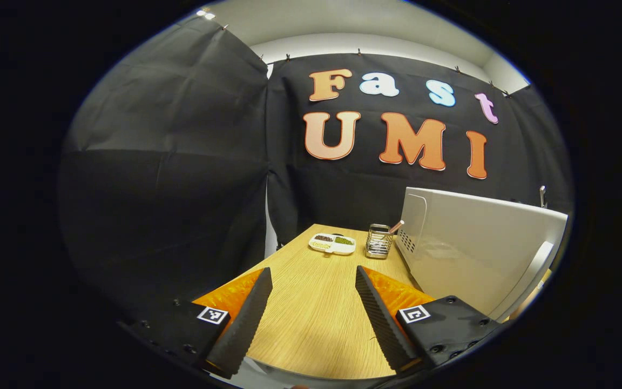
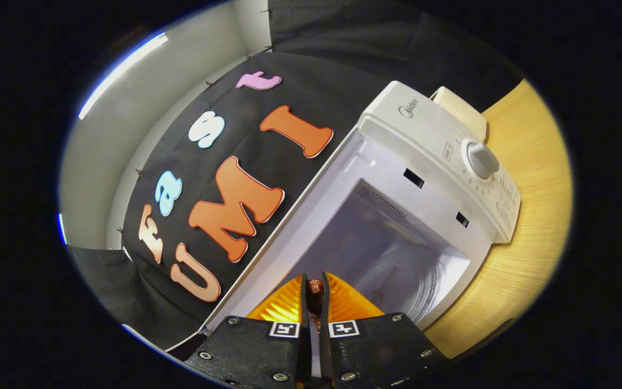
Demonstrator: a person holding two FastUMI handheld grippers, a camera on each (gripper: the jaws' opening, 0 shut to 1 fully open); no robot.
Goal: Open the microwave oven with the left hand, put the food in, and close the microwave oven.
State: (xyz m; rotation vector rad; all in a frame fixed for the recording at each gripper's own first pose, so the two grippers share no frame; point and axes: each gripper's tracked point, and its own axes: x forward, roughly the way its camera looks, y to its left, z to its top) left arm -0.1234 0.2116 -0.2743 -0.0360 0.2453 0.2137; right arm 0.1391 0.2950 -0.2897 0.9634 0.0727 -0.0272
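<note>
Jaws apart over grained wooden table (image 1: 311, 302)

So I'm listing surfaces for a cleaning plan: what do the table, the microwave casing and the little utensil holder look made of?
The table looks like light wood or wood-look laminate: fine parallel grain, matte. The microwave casing appears to be smooth white painted metal or plastic with a soft sheen; which one is unclear. The utensil holder looks like shiny metal wire or mesh, bright and see-through.
</note>
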